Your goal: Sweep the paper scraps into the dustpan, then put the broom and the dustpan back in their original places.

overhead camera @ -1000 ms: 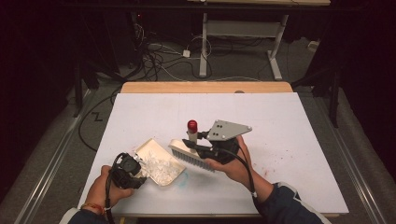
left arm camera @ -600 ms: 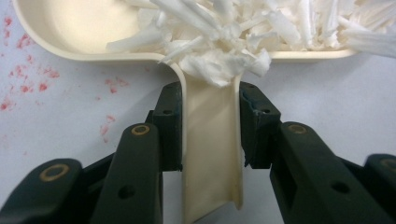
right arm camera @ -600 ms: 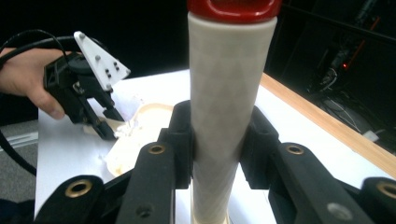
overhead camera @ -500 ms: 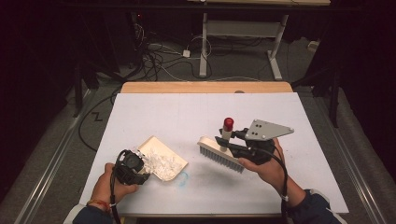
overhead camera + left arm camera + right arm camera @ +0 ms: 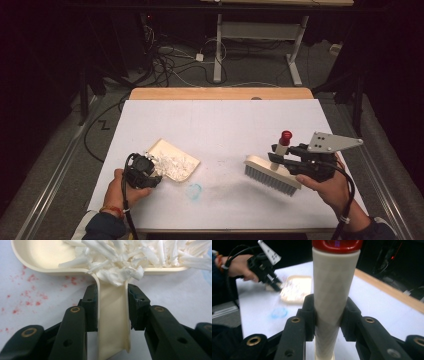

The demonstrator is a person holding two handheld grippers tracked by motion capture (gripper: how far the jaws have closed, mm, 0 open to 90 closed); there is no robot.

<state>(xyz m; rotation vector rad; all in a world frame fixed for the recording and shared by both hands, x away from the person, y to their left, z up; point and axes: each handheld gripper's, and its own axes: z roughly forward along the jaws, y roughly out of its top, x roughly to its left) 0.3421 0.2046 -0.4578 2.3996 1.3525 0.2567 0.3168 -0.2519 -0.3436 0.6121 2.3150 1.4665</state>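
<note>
Holding the dustpan [image 5: 172, 162] by its handle [image 5: 113, 322], the left gripper [image 5: 141, 172] clamps it from both sides; its pads [image 5: 91, 307] press flat on the handle walls. Pan sits on the tabletop [image 5: 220, 125] at front left, cream-coloured, with a pile of white shreds [image 5: 175, 165] inside that spills toward the handle end. Right gripper [image 5: 280, 159] is closed on the brush [image 5: 272, 172], gripping its cream handle [image 5: 334, 290] just below the red cap [image 5: 285, 136]. Handle stands upright, bristles point down over the tabletop at front right. Brush and dustpan well apart. Between them: a small blue ring mark [image 5: 195, 190] on the white surface. Faint red specks [image 5: 30, 290] on the tabletop beside the pan's rim. Wooden edge [image 5: 220, 93] runs along the far side.
</note>
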